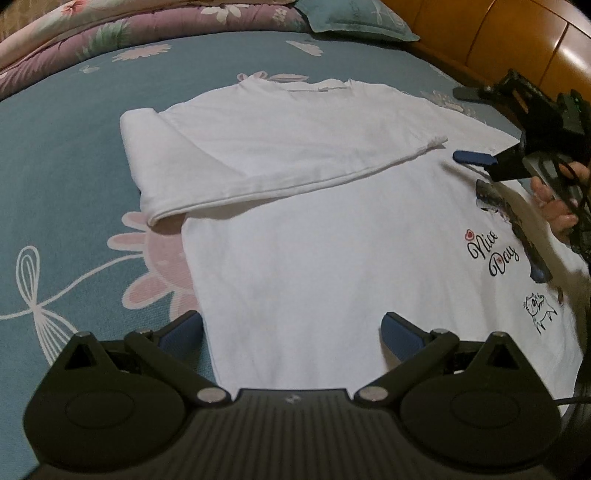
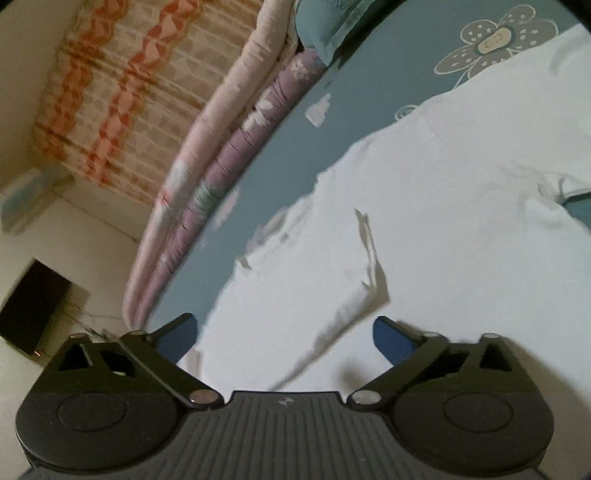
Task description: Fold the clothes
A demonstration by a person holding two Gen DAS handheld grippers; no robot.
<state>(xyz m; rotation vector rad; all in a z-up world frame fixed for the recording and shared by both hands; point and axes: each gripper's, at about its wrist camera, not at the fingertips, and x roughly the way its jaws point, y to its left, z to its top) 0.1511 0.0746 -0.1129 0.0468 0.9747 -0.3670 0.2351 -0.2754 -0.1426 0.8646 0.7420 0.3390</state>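
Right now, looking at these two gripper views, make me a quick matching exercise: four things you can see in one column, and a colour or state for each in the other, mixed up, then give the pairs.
Things:
1. T-shirt
2. Bedsheet
3. Left gripper
4. Headboard

Colours or states:
A. orange-brown wood
B. open, holding nothing
C. white, one side folded over
D. blue with flower print

Pairs: 1-C, 2-D, 3-B, 4-A
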